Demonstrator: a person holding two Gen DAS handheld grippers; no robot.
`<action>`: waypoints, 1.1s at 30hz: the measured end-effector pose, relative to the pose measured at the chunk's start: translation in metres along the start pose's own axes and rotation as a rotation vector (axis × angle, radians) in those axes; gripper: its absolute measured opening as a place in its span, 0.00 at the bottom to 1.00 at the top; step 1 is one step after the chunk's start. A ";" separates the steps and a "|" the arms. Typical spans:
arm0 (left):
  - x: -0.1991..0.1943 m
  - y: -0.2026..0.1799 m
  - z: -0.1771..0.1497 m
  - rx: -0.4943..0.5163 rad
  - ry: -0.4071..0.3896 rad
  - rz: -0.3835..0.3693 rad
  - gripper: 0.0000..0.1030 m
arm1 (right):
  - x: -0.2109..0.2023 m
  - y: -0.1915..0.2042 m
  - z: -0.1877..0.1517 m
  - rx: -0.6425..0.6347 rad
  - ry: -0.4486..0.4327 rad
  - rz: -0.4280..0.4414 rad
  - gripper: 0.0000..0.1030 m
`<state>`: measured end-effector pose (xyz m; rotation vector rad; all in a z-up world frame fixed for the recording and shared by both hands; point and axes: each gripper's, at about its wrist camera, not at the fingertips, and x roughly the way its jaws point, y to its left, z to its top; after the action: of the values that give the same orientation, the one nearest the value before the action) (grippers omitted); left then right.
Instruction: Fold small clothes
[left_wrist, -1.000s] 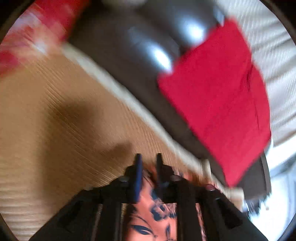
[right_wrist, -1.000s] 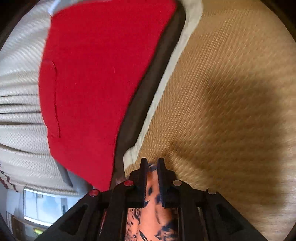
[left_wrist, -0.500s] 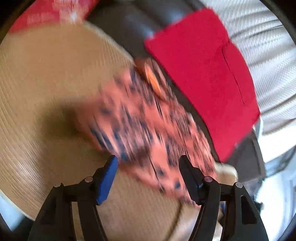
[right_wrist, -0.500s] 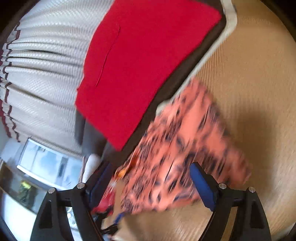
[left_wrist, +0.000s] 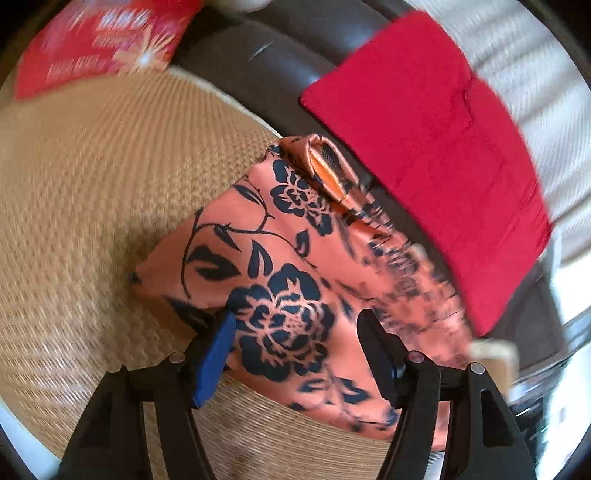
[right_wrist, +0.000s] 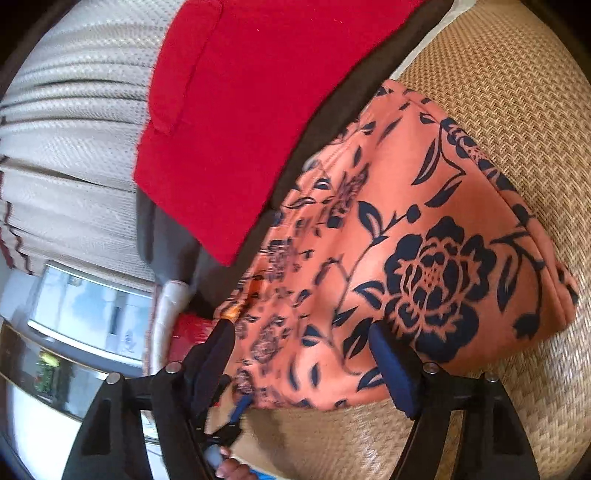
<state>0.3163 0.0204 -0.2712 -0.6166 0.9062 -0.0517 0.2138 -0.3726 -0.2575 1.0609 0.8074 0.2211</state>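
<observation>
We see the orange cloth (left_wrist: 280, 280) (right_wrist: 417, 258) with its dark blue flower print lying folded on the woven mat (left_wrist: 85, 192) (right_wrist: 517, 92), which covers the desk. One end of the cloth reaches the mat's far edge and lies against the dark brown sofa (left_wrist: 258, 62) (right_wrist: 332, 107) beyond it; that end is blurred, so we cannot tell its folds. On the sofa, just past the cloth, lies a red cushion (left_wrist: 436, 147) (right_wrist: 258, 92). Behind the cushion hangs a pale curtain (left_wrist: 546, 92) (right_wrist: 74, 122). At the mat's far corner sits a red printed packet (left_wrist: 96, 40). Our left tongs (left_wrist: 295, 328) are spread wide, holding nothing, with the cloth showing between the fingers. Our right tongs (right_wrist: 301, 343) are likewise spread wide and hold nothing, poised over the cloth's near edge.
</observation>
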 end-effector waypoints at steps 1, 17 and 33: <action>0.008 -0.004 0.000 0.043 0.018 0.043 0.67 | 0.008 -0.005 0.001 0.010 0.032 -0.045 0.69; -0.019 0.021 -0.024 -0.113 0.149 -0.039 0.67 | -0.048 -0.045 0.000 0.137 0.069 -0.004 0.64; -0.023 0.081 -0.002 -0.426 0.092 -0.206 0.69 | -0.037 -0.062 0.019 0.223 -0.053 -0.074 0.65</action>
<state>0.2828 0.0935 -0.2978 -1.1114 0.9467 -0.0733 0.1881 -0.4354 -0.2872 1.2384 0.8356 0.0401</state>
